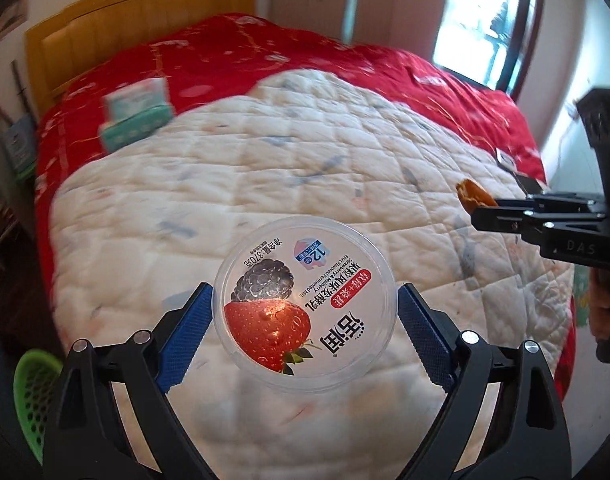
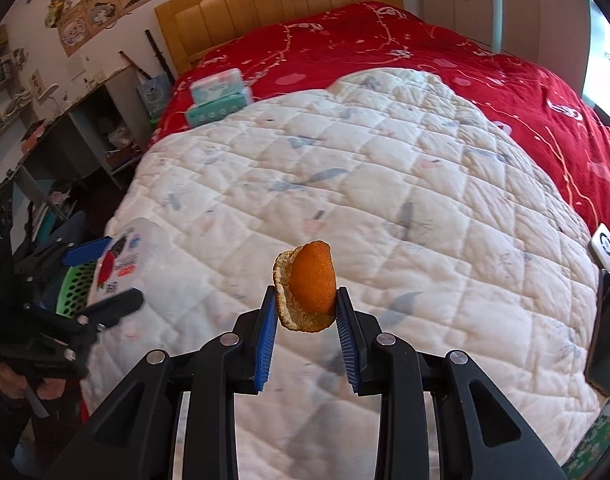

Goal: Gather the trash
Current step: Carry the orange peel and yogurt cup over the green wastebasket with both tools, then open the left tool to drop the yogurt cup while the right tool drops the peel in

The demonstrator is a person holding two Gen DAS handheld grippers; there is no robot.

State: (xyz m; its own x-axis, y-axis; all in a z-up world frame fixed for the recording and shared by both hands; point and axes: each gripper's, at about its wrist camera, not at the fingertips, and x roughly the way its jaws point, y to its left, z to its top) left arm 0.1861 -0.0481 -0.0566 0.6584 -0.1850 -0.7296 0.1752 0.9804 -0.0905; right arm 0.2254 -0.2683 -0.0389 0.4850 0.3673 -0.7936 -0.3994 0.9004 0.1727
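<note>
yogurt tub (image 1: 305,306), clear plastic with a strawberry and mulberry lid, sits clamped between the blue pads of the left gripper (image 1: 305,312), whose jaws stand wide around it, one pad at 9 o'clock of the tub and one at 3 o'clock. the tub hangs over the white quilt (image 1: 265,168) at the foot of the bed. orange peel (image 2: 307,286) is pinched in the right gripper (image 2: 305,308), jaws narrow, the peel standing up out of the pad tips with its pithy edge toward 9 o'clock. in the left wrist view the right gripper shows at 3 o'clock with the peel at its tip. in the right wrist view the left gripper and tub show at 9 o'clock, with a green perforated basket (image 2: 79,284) just behind them, below the bed edge. red blanket (image 2: 385,40) covers the far half of the bed; two tissue packs (image 2: 219,96) lie stacked on it at 11 o'clock. a phone (image 2: 603,334) lies at 3 o'clock on the quilt edge.
</note>
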